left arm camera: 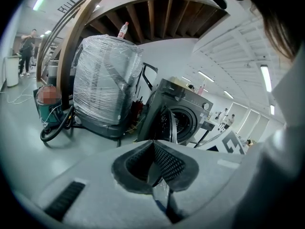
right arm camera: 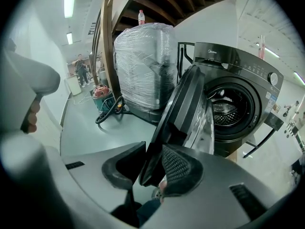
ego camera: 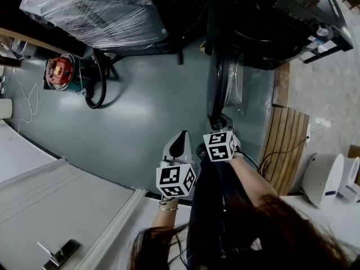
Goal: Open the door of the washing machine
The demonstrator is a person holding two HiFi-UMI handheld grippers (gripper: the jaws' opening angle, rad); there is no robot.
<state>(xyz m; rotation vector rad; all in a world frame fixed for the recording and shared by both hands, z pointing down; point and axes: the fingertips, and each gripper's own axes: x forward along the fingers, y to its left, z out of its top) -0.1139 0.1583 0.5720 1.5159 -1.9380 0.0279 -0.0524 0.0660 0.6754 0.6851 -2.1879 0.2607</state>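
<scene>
**Door stands wide, its edge between the right jaws**

The washing machine [right arm camera: 240, 80] has its door [right arm camera: 183, 111] standing well out from the front. The door's free edge runs down between the jaws of the right gripper [right arm camera: 153, 150]. Those jaws stand apart with the edge in the gap. The edge lies close by the dimpled right-hand pad, but I cannot tell whether either pad presses on it. The left gripper [left arm camera: 152, 146] is well short of the machine, its jaws closed together on nothing.

The head view shows the door edge-on as a narrow dark strip, with both grippers side by side below it and the right one nearer the door. Only the right gripper view looks into the round opening, where the ribbed metal drum [right arm camera: 228, 109] shines. The left gripper view shows the machine smaller and farther off.

The machine is dark grey, and its door holds a glossy domed window. The grippers are pale, matt grey, with dark pads covered in a fine grid. Beside the machine stands a tall bundle [right arm camera: 143, 63] wrapped in crinkled clear film, with a bottle [right arm camera: 141, 17] on top. The floor [ego camera: 152, 111] is smooth grey-green, and a slatted wooden board [ego camera: 287, 139] lies on it near the machine.
</scene>
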